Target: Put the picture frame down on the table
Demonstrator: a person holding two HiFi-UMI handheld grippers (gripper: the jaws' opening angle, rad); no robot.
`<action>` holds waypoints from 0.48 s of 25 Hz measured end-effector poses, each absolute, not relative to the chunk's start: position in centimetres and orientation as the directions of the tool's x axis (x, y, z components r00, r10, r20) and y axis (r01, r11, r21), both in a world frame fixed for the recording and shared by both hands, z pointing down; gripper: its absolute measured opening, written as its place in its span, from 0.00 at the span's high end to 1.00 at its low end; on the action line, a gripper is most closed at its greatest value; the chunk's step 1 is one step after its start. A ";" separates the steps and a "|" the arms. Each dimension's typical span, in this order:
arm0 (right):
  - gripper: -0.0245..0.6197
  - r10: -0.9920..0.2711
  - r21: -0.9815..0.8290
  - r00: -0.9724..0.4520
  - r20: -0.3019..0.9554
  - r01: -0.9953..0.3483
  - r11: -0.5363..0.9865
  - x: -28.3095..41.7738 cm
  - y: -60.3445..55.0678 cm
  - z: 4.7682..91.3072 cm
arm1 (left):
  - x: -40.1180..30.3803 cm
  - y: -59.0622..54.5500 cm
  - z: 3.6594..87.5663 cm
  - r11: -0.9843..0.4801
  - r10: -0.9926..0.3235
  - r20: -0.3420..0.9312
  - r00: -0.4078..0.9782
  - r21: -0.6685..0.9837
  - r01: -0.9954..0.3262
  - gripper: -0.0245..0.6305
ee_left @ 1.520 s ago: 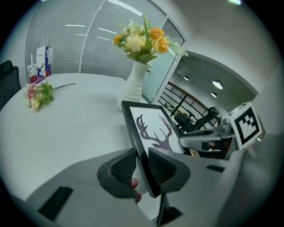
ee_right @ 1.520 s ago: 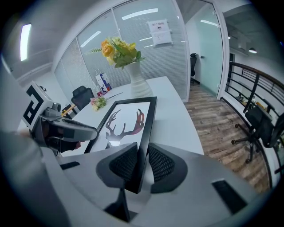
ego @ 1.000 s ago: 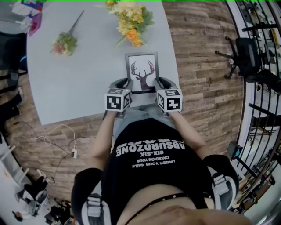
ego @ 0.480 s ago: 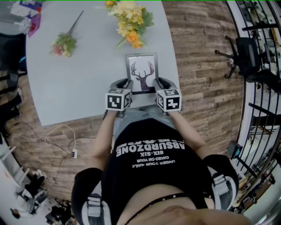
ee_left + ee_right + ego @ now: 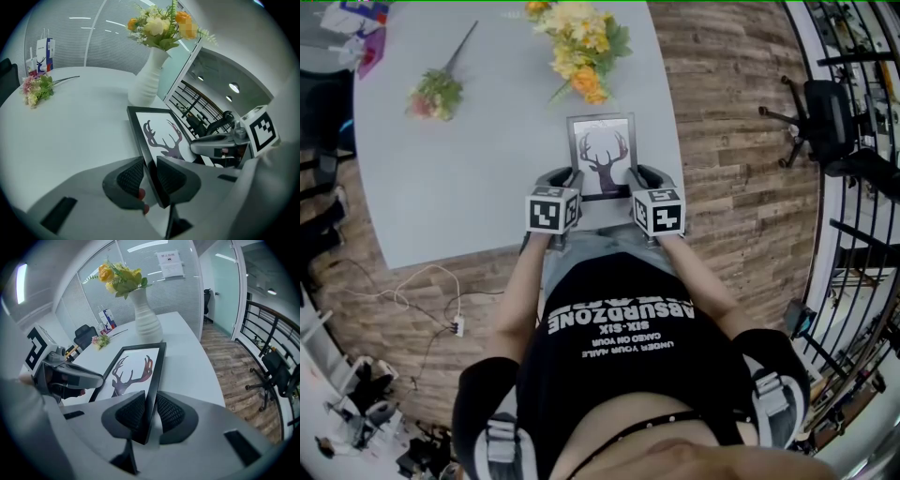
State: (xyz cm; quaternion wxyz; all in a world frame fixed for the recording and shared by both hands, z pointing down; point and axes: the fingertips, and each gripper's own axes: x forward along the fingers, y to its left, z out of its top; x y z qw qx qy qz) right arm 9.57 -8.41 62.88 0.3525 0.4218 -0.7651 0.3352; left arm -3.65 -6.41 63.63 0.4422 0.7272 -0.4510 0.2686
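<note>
A black picture frame with a dark deer-antler print lies flat-faced near the front edge of the pale grey table, held between both grippers. My left gripper is shut on the frame's left edge, which runs between its ribbed pads. My right gripper is shut on the frame's right edge. The print faces up. I cannot tell whether the frame touches the tabletop.
A white vase of yellow and orange flowers stands just beyond the frame. A small pink bouquet lies at the far left of the table. The table's right edge borders wood flooring, with a black chair and railing farther right.
</note>
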 end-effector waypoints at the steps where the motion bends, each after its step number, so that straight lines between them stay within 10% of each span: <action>1: 0.82 -0.409 -0.215 -0.395 0.823 -0.882 0.420 9.6 -8.4 62.9 | -3.6 -6.4 63.7 -0.202 -0.416 0.791 0.448 0.400 -0.894 0.82; 12: 0.82 -0.388 -0.213 -0.381 0.839 -0.887 0.410 9.8 -8.4 64.4 | -3.4 -6.4 65.1 -0.195 -0.388 0.807 0.445 0.400 -0.895 0.82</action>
